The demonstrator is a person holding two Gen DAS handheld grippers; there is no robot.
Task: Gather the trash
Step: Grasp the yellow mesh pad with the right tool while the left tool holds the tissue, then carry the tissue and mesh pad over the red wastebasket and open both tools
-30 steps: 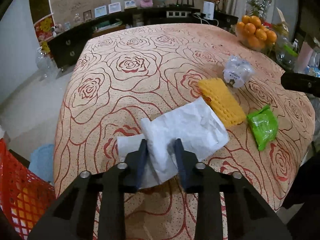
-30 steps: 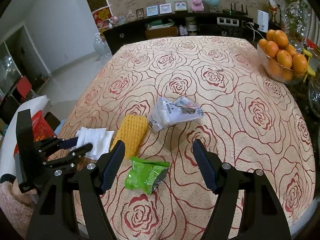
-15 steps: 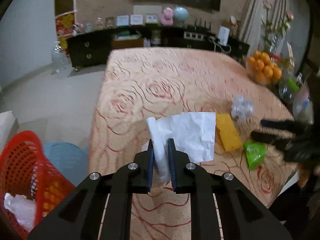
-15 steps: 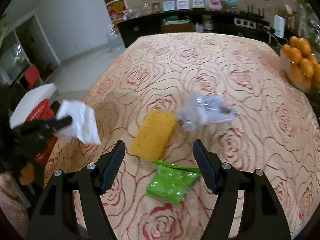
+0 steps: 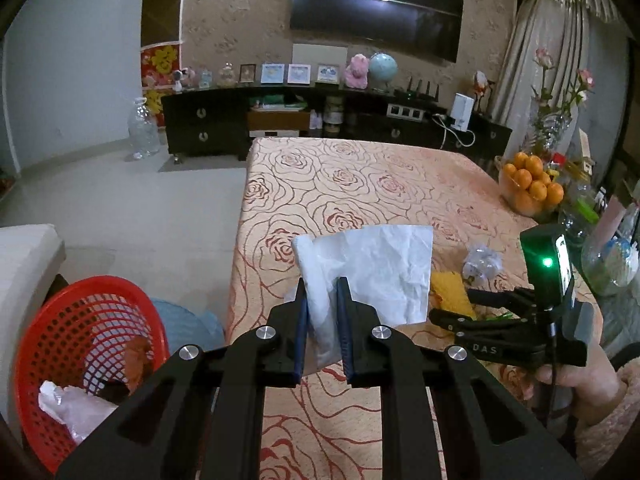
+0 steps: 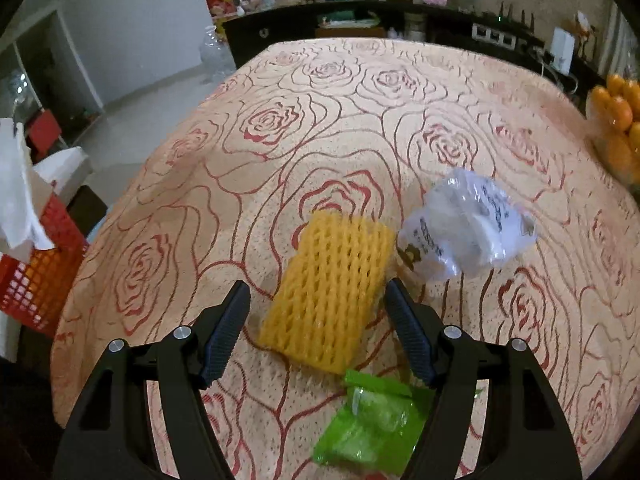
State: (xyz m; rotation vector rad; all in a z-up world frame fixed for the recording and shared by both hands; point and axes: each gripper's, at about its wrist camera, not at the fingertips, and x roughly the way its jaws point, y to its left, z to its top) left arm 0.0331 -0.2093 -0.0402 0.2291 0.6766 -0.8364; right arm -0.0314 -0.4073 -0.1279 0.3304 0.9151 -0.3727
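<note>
My left gripper (image 5: 322, 286) is shut on a crumpled white paper tissue (image 5: 380, 268), held up above the table's near left edge. The tissue (image 6: 16, 196) also shows at the far left of the right wrist view. Below and to the left stands a red mesh basket (image 5: 88, 320) on the floor, with white paper in it. My right gripper (image 6: 318, 292) is open, its fingers on either side of a yellow foam fruit net (image 6: 332, 284) that lies on the table. A green wrapper (image 6: 372, 428) lies under the gripper, a clear plastic bag (image 6: 464, 228) to the right.
A rose-patterned cloth covers the table (image 5: 360, 184). A glass bowl of oranges (image 5: 528, 188) and bottles stand at the right edge. A person's hand (image 5: 576, 376) holds the right gripper. A blue stool (image 5: 188, 324) stands beside the basket; a dark sideboard (image 5: 224, 128) lines the far wall.
My left gripper closed on the tissue and lifted it off the table toward the left. My right gripper moved forward and down over the yellow net.
</note>
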